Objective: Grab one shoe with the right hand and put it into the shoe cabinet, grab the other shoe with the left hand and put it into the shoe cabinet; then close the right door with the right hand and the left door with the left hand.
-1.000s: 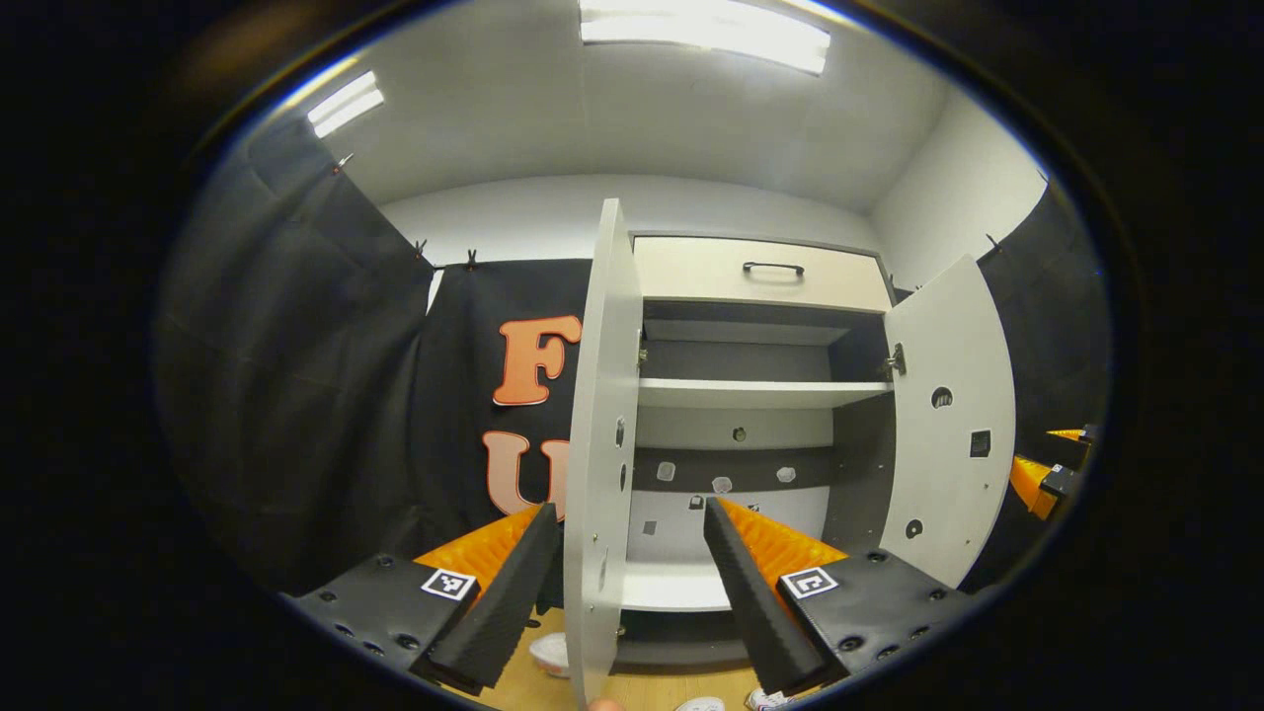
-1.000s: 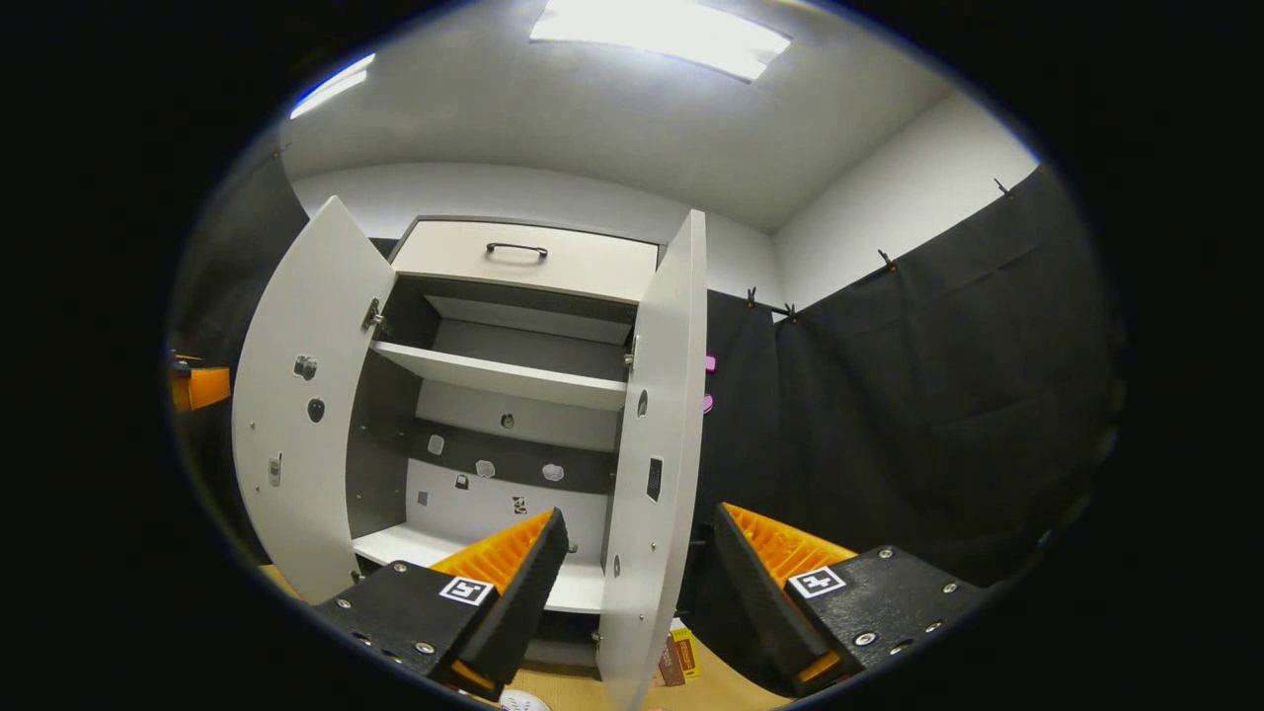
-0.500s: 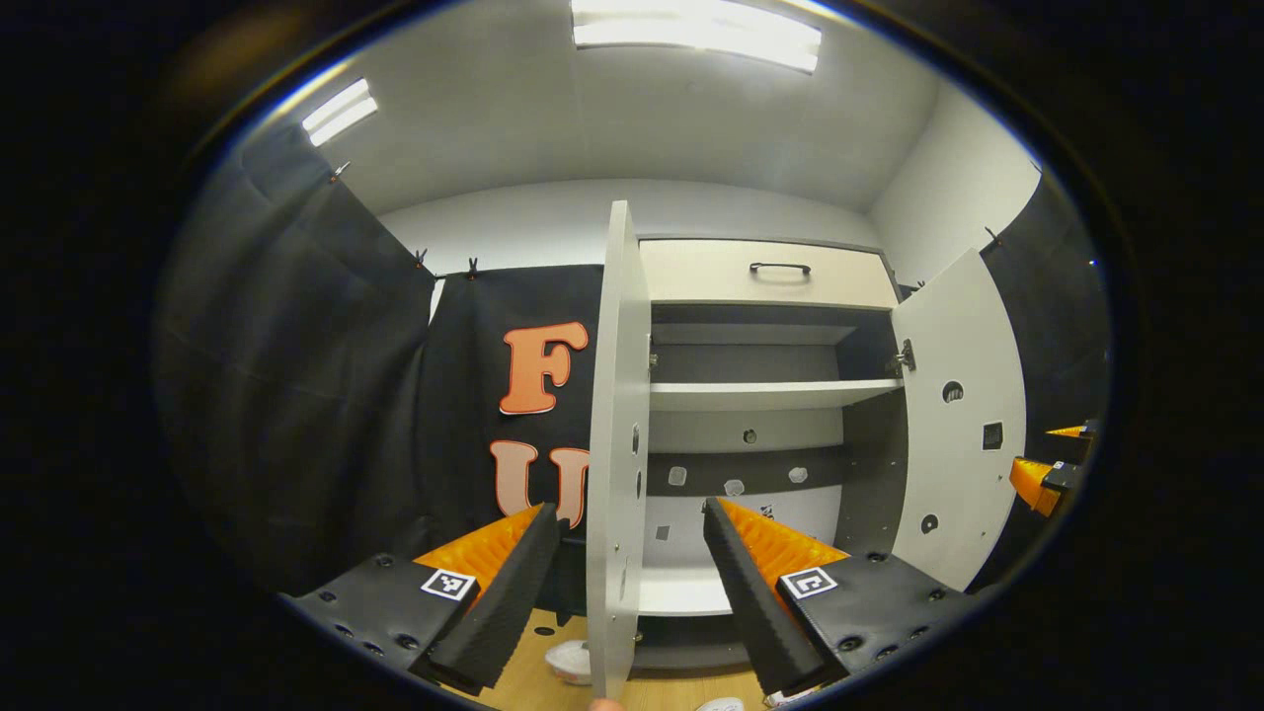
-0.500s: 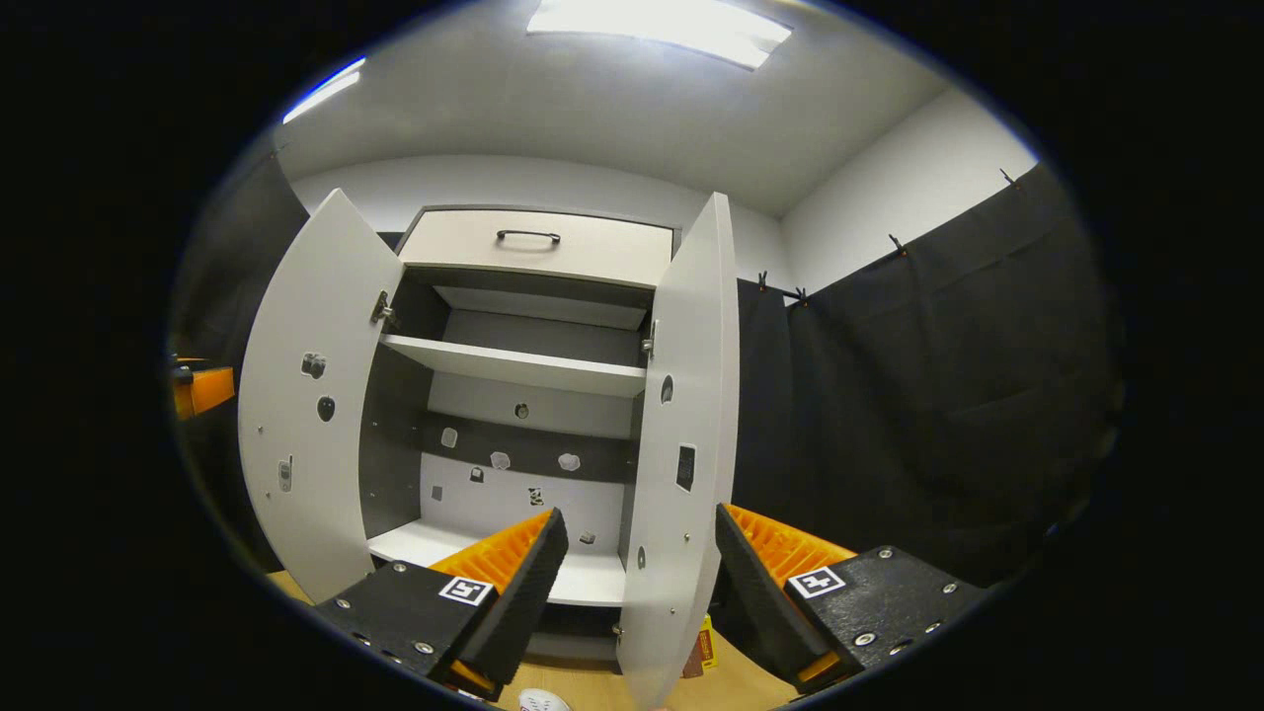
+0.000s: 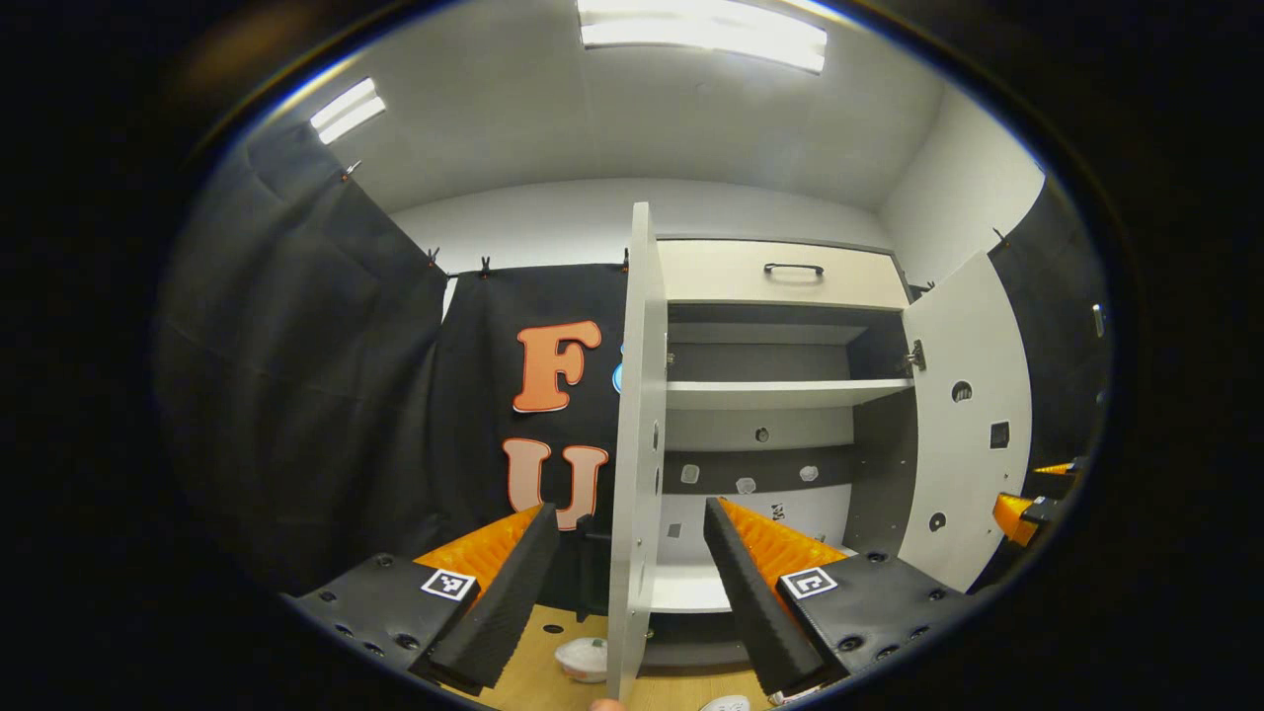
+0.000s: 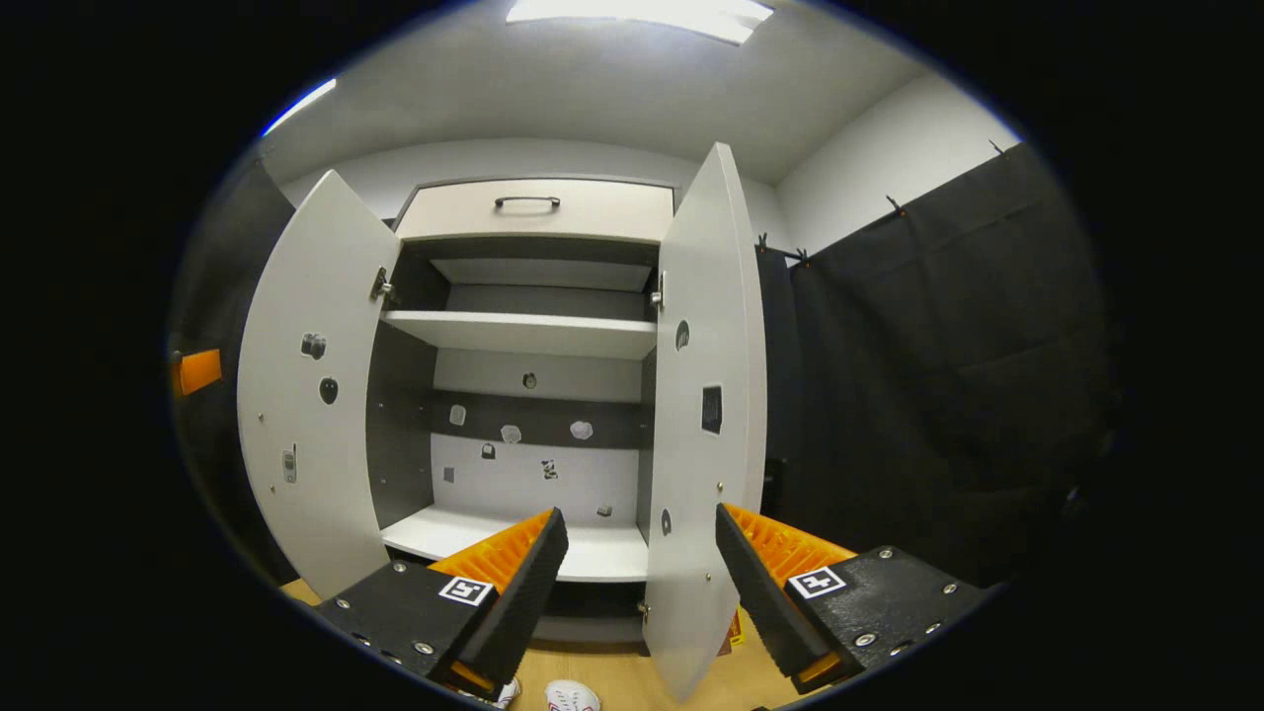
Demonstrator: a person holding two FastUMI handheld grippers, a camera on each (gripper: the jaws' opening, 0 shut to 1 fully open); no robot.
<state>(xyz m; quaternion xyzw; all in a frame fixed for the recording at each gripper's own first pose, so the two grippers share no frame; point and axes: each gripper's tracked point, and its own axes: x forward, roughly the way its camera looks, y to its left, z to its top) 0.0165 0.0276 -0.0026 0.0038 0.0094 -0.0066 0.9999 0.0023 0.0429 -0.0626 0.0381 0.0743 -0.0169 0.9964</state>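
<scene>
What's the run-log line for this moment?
phase: pre-grasp | left gripper: open | right gripper: open | grey two-door shoe cabinet: doors open, no shoes on its shelves | white shoes: on floor

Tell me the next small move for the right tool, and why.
Probably tip the right tool down toward the white shoe on the floor below it. Its jaws stand open and empty, the shelves hold no shoes, and the left door and right door are open, so the first grab seems not yet done.
</scene>
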